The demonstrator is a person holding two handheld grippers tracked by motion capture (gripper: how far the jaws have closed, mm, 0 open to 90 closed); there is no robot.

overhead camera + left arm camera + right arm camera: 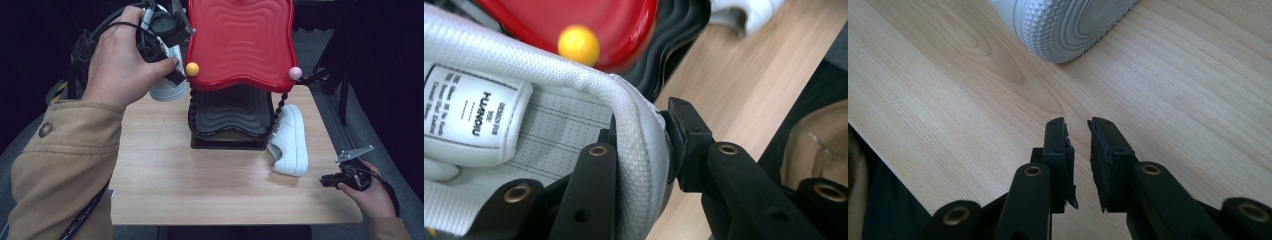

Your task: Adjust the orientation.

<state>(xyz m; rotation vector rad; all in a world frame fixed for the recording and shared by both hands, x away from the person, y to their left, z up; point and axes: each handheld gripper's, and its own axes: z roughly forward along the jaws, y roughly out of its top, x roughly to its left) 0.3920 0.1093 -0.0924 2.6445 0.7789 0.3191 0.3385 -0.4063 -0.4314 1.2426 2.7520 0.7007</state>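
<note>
The white sneaker (524, 125) is held off the surface (165, 170) at the far left corner, just beside the red top tier (240, 40) of a two-tier shoe rack. The left gripper (644, 135) has its jaws clamped on the padded collar of this sneaker: one jaw sits inside the shoe against the lining, the other presses on the outer wall. The gap equals the thickness of the collar (a narrow setting). A tongue label (471, 115) faces the left gripper view, and the yellow ball (579, 45) on the rack corner shows just above the collar.

A second white sneaker (290, 140) lies on its side on the surface, leaning against the right side of the black lower tier (230, 112).

The right gripper (1078, 132) hovers low near the right edge of the surface. Its jaws stand narrowly apart with nothing between them; the toe of the second sneaker's sole lies ahead, not touching.
</note>
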